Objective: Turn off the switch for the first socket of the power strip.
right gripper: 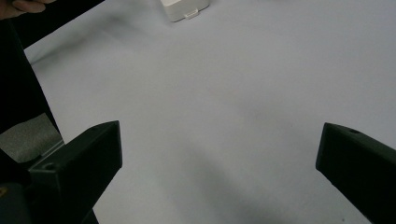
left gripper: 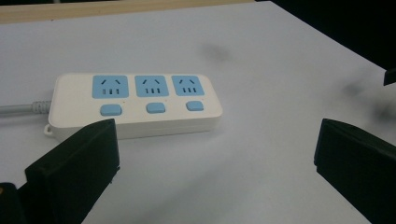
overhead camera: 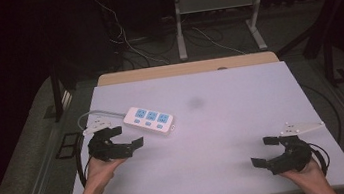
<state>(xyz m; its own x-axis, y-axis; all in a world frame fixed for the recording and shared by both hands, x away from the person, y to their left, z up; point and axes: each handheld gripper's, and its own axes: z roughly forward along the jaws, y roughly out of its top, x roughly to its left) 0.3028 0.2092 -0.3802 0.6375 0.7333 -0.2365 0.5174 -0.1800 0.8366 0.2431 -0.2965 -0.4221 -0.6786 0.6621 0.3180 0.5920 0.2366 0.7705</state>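
A white power strip (overhead camera: 150, 119) with 3 blue sockets lies on a pale table (overhead camera: 225, 135). At its 7 o'clock, the left gripper (overhead camera: 126, 136) (jaws apart, nothing between them) sits near it. The right gripper (overhead camera: 264, 151), also spread wide, rests well apart at 4 o'clock.

The high view is dim around its edges, the floor and background nearly black, while the worktop (overhead camera: 223, 120) glows pale lilac under even overhead light. Shadows are soft and faint. Both gripper views look slightly hazy, with the black tongs at the bottom corners close and soft-edged. No glare.
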